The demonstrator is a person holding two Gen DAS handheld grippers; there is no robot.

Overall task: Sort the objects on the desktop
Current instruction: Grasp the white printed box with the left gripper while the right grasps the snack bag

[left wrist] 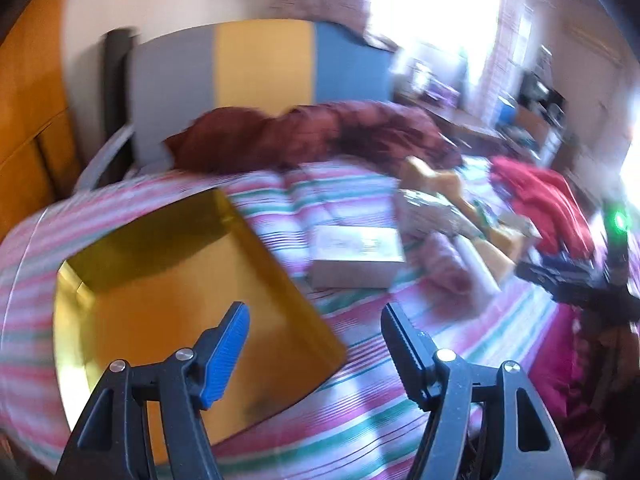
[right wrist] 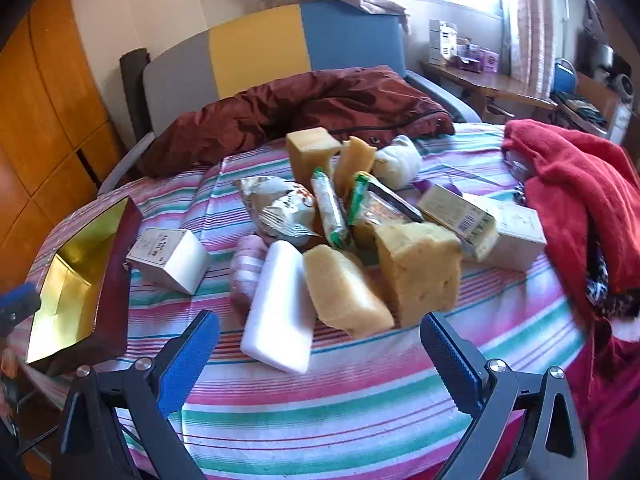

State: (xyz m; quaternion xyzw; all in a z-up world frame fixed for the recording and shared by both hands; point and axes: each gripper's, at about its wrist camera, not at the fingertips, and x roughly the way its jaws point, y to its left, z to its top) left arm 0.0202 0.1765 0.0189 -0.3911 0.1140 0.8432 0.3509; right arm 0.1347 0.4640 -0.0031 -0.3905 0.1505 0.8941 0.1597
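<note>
A heap of objects lies on the striped bedspread: yellow sponge blocks [right wrist: 346, 292], a white bar [right wrist: 280, 308], snack packets [right wrist: 280, 208] and small cartons [right wrist: 460, 214]. A white box [right wrist: 170, 254] stands apart to the left, also seen as the white box [left wrist: 356, 256] in the left wrist view. A gold-lined tray [right wrist: 76, 280] sits at the far left. My right gripper [right wrist: 320, 344] stands open just short of the white bar, nothing between its fingers. My left gripper [left wrist: 316, 324] hangs open over the right edge of the gold tray [left wrist: 180, 300], holding nothing.
A dark red quilt [right wrist: 312, 104] is bunched at the head of the bed. Red clothing [right wrist: 576, 184] lies piled at the right edge. A colour-block headboard [right wrist: 260, 48], a wooden wardrobe [right wrist: 44, 112] and a cluttered desk [right wrist: 492, 80] surround the bed.
</note>
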